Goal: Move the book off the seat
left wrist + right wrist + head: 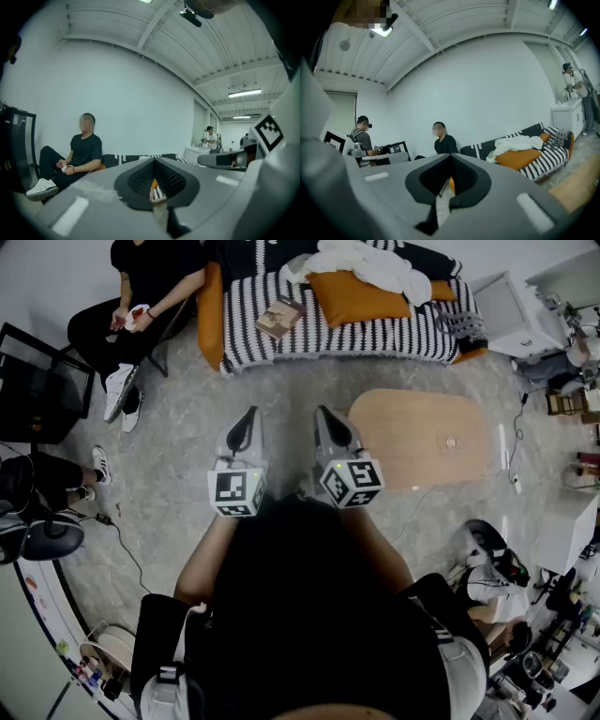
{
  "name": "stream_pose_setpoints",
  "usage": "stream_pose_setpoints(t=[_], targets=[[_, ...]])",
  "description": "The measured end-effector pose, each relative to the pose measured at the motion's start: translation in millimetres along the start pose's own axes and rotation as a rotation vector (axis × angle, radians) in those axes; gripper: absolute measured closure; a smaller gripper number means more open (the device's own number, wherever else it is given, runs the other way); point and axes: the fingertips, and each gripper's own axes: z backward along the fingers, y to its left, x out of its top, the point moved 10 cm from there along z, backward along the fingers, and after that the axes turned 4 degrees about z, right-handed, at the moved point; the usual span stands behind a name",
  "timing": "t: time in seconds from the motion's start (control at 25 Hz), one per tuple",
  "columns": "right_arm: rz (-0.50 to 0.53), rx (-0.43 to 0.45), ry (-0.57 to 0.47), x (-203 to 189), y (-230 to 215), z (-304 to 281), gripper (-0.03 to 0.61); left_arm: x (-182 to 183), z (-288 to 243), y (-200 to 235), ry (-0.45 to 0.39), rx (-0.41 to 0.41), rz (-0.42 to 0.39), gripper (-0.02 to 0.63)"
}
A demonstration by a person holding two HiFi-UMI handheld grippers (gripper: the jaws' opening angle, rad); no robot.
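Grey marbled floor [187, 409] runs from the person wearing the camera out to a black-and-white striped sofa [375, 334] on the far side of the room. On its seat, toward the left end, lies the book [279, 318], flat and a little askew, just right of the orange armrest [211, 315]. An orange cushion [354, 294] and a heap of white cloth [370, 263] sit further right on the sofa. A pale wooden table [422, 437] stands on the near side of the sofa, off to the right.

Both grippers are held out side by side over the floor, pointing toward the sofa and well apart from the book. The left gripper [248, 416] has its jaws closed together with nothing between them. The right gripper [323, 413] is the same, jaws pressed together and empty. At the far left a person in black [150, 277] sits just beside the sofa's end.
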Motion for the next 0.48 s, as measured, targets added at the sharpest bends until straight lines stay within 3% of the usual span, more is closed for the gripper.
stream_pose_setpoints(t=[0.48], targets=[[-0.013,-0.022,0.008,-7.4,17.4,-0.8,0.572,-0.3,13.6,10.4,-0.002,-0.015,0.009,0.609]])
